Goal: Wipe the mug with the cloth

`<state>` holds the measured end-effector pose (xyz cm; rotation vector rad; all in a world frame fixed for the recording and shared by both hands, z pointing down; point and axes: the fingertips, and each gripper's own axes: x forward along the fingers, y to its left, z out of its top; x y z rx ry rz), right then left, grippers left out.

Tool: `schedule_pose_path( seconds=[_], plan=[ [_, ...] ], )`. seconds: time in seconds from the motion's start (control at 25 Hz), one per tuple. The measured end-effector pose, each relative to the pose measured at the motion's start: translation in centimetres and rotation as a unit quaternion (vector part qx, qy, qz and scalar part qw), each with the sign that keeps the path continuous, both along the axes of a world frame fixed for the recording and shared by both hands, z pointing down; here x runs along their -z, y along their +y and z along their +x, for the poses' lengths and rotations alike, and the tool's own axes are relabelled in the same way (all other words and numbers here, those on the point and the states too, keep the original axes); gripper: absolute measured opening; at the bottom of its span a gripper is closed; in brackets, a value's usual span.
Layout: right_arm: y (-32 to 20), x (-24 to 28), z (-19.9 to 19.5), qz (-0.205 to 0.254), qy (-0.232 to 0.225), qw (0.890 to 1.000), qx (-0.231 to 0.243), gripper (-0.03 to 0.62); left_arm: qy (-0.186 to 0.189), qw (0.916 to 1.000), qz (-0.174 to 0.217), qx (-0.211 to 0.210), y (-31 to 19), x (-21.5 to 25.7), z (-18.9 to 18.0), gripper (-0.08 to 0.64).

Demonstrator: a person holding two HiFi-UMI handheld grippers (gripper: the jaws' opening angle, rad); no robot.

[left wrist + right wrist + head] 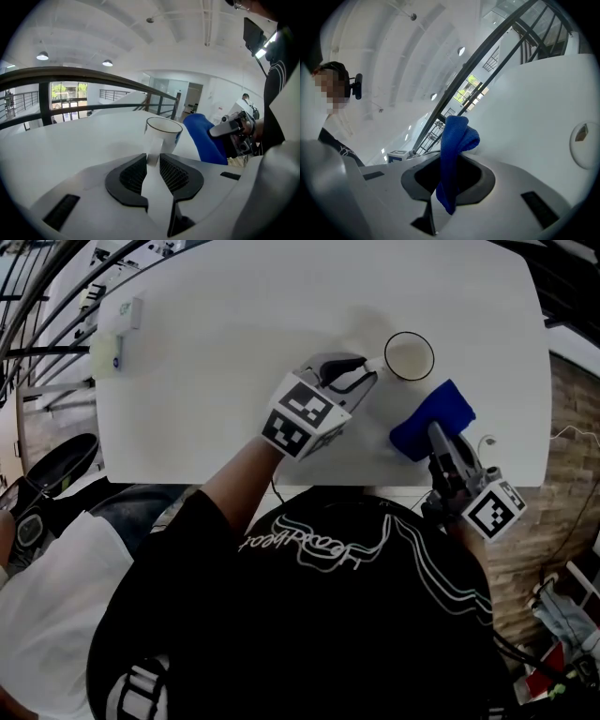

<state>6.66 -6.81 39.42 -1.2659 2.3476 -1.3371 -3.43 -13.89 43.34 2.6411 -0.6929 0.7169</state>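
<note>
At the far left of the white desk (234,362) lies a small white device (120,329), well apart from the work. The left forearm reaches forward and to the right over the near edge, marker cube facing up. The left tool (364,368) is pressed together on the handle (153,157) of the white mug (410,356), which stands upright on the desk. Just to the right, near the mug but apart from it, is the blue cloth (441,409), pinched in the right tool (434,432) with a fold standing above its jaws. That tool is held close to the body at the near edge, pointing away toward the mug. Both grasps look set, so wiping has not yet begun. The next move calls for bringing the cloth against the mug's wall while the left tool steadies it
</note>
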Motion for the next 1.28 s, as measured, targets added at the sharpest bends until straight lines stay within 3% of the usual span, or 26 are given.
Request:
schedule_pose_path(
  seconds=[0.36, 0.68, 1.04, 1.28],
  plan=[
    [-0.2, 0.2, 0.0, 0.003, -0.025, 1.0, -0.01, 0.057, -0.012, 0.9996, -0.022, -0.012, 2.1, 0.2, 0.8, 0.081],
    [-0.6, 0.3, 0.8, -0.004, -0.066, 0.997, -0.042, 0.057, -0.019, 0.998, -0.035, -0.05, 4.5, 0.2, 2.1, 0.077],
    [-3.0, 0.8, 0.6, -0.01, -0.126, 0.988, -0.087, 0.057, -0.004, 0.9973, -0.056, -0.047, 4.8, 0.8, 2.1, 0.069],
    [-3.3, 0.3, 0.3, -0.022, -0.126, 0.988, -0.091, 0.057, 0.005, 0.9975, -0.06, -0.038, 4.8, 0.9, 2.0, 0.066]
  ],
)
